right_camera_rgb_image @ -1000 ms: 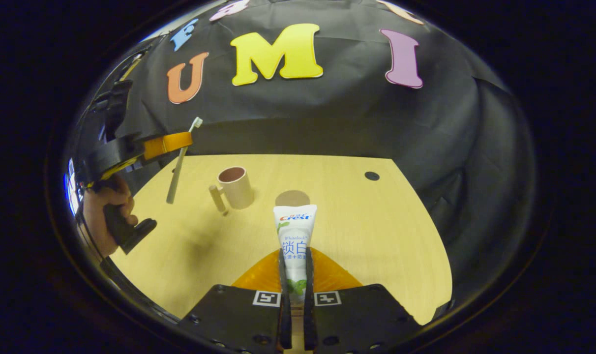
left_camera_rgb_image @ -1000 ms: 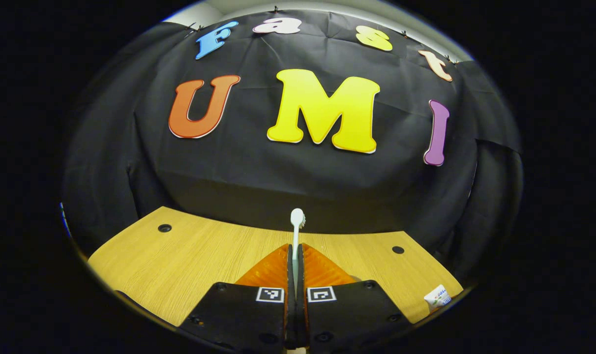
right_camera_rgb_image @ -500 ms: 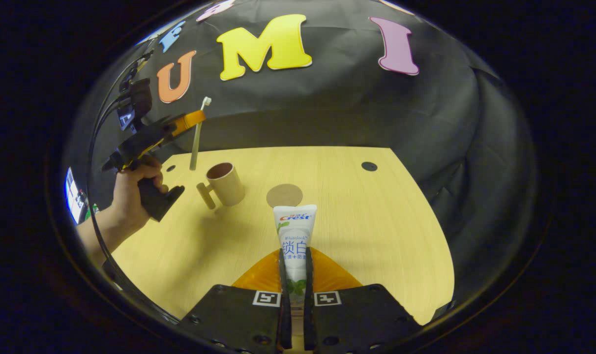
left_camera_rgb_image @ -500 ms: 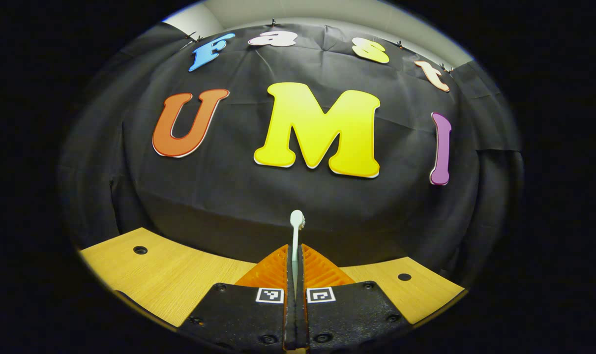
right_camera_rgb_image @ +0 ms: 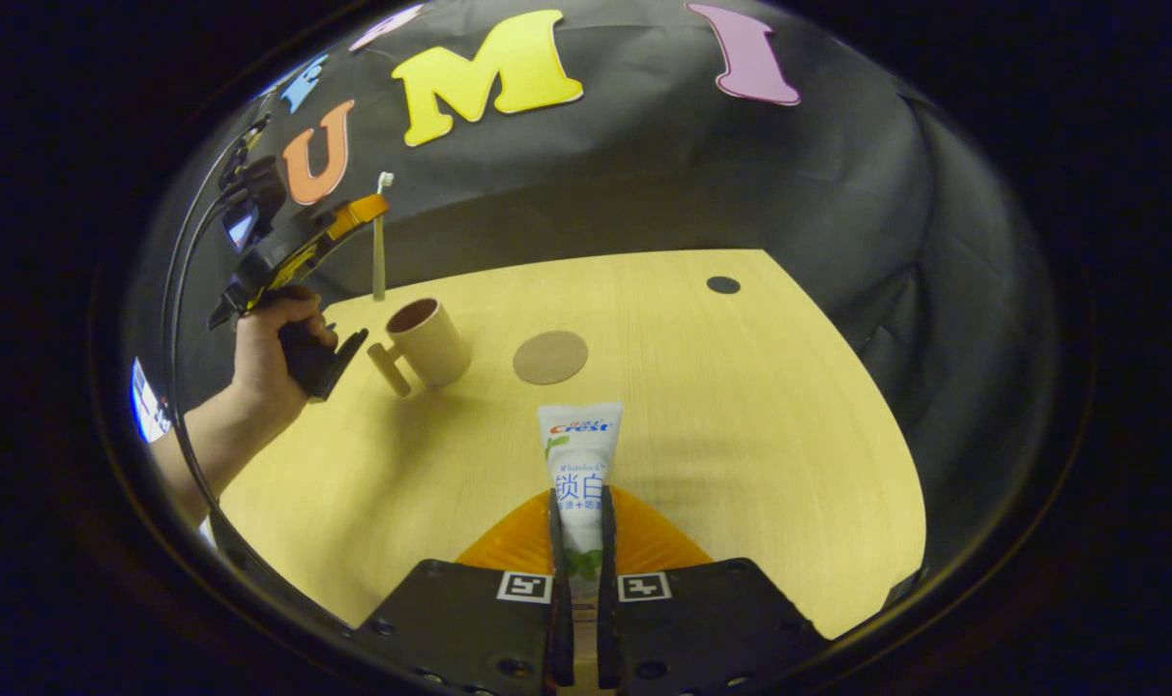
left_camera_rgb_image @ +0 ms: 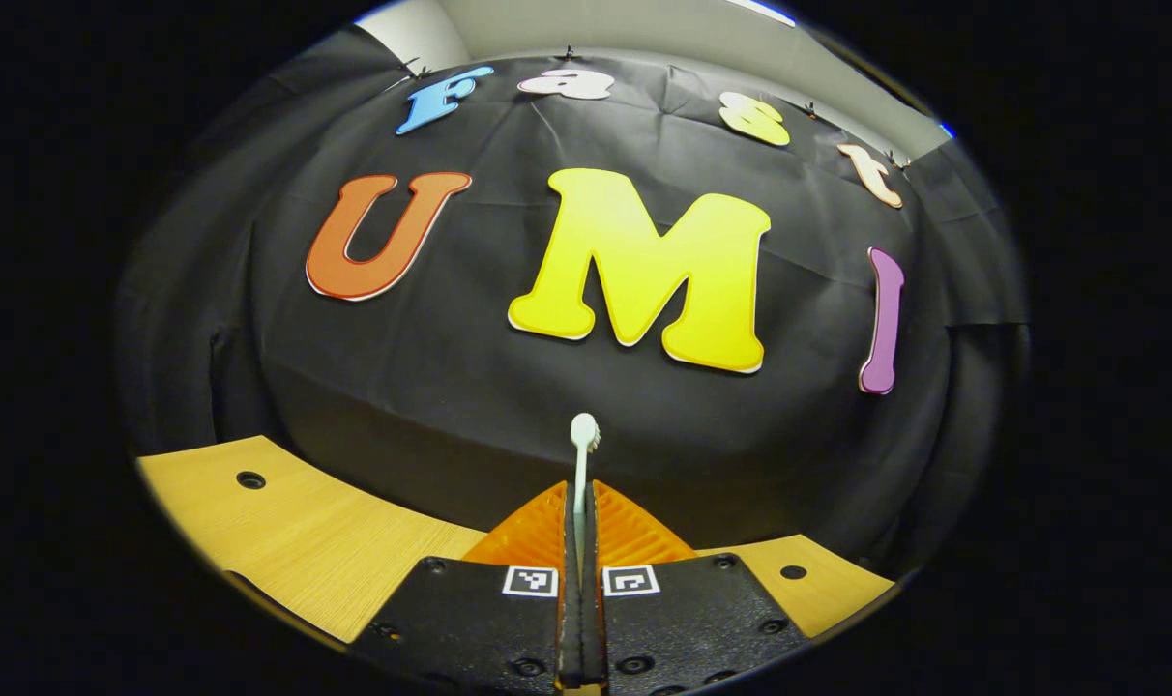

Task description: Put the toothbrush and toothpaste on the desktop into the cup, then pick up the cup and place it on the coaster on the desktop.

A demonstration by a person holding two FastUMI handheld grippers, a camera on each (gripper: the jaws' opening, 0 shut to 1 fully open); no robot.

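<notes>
My left gripper [left_camera_rgb_image: 581, 493] is shut on a white toothbrush [left_camera_rgb_image: 582, 447] whose head points up toward the booth wall. In the right gripper view that left gripper [right_camera_rgb_image: 366, 209] hangs at the far left with the toothbrush [right_camera_rgb_image: 380, 259] upright, its lower end just above and left of the tan cup [right_camera_rgb_image: 429, 338]. The cup stands upright with its handle toward the left front. A round brown coaster [right_camera_rgb_image: 549, 357] lies right of it. My right gripper [right_camera_rgb_image: 578, 503] is shut on a white toothpaste tube [right_camera_rgb_image: 579, 456], held above the desk nearer the front.
The wooden desk [right_camera_rgb_image: 721, 416] has a small dark hole [right_camera_rgb_image: 722, 284] at the back right. A person's hand [right_camera_rgb_image: 267, 348] holds the left gripper's handle at the left. The booth's cloth wall stands right behind the desk.
The left gripper has carried the toothbrush closer to the cup and turned it more upright. The right gripper with the toothpaste has risen slightly and tilted down; the cup and coaster stayed put.
</notes>
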